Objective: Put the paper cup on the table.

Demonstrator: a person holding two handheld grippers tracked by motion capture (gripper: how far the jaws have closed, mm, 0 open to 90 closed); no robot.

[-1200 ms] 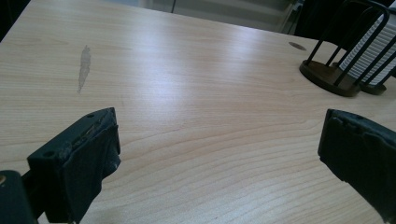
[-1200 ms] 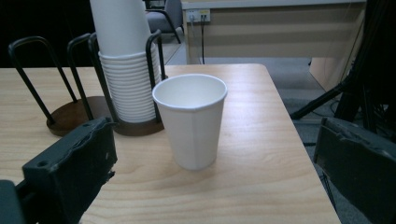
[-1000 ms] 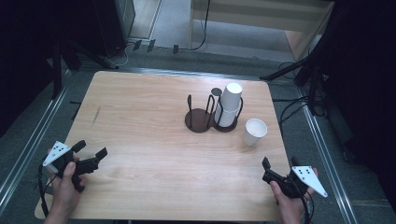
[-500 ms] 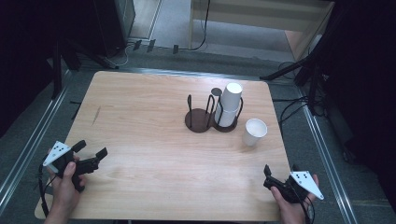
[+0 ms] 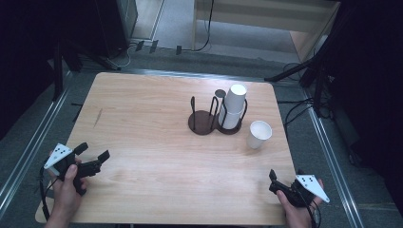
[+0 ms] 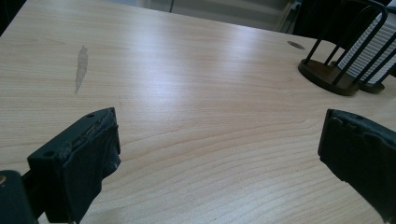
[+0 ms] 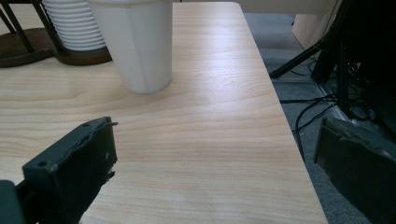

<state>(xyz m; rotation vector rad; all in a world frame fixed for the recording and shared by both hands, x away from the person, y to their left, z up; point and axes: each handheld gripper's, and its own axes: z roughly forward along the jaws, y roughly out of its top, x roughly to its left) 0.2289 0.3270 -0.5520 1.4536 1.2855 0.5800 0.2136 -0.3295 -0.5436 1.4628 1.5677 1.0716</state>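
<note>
A black two-ring cup holder (image 5: 205, 121) stands near the middle of the wooden table (image 5: 157, 95). Its right ring holds a tilted stack of white cups (image 5: 233, 107); its left ring is empty. A single white cup (image 5: 259, 134) stands upright on the table to the right of the holder. My left gripper (image 5: 92, 151) is open at the near left corner, its jaws wide apart over bare wood (image 6: 219, 158). My right gripper (image 5: 275, 183) is open near the near right corner. In the right gripper view the single cup (image 7: 135, 42) stands ahead of the open jaws (image 7: 215, 172), well apart from them.
A grey smear (image 5: 97, 118) marks the wood at the left. In the left gripper view the holder (image 6: 327, 77) sits far off at upper right. The table's right edge (image 7: 280, 112) runs close to my right gripper, with cables (image 7: 308, 112) on the floor beyond.
My right gripper has drawn back a little toward the near edge of the table. The left gripper and the cups have stayed where they were.
</note>
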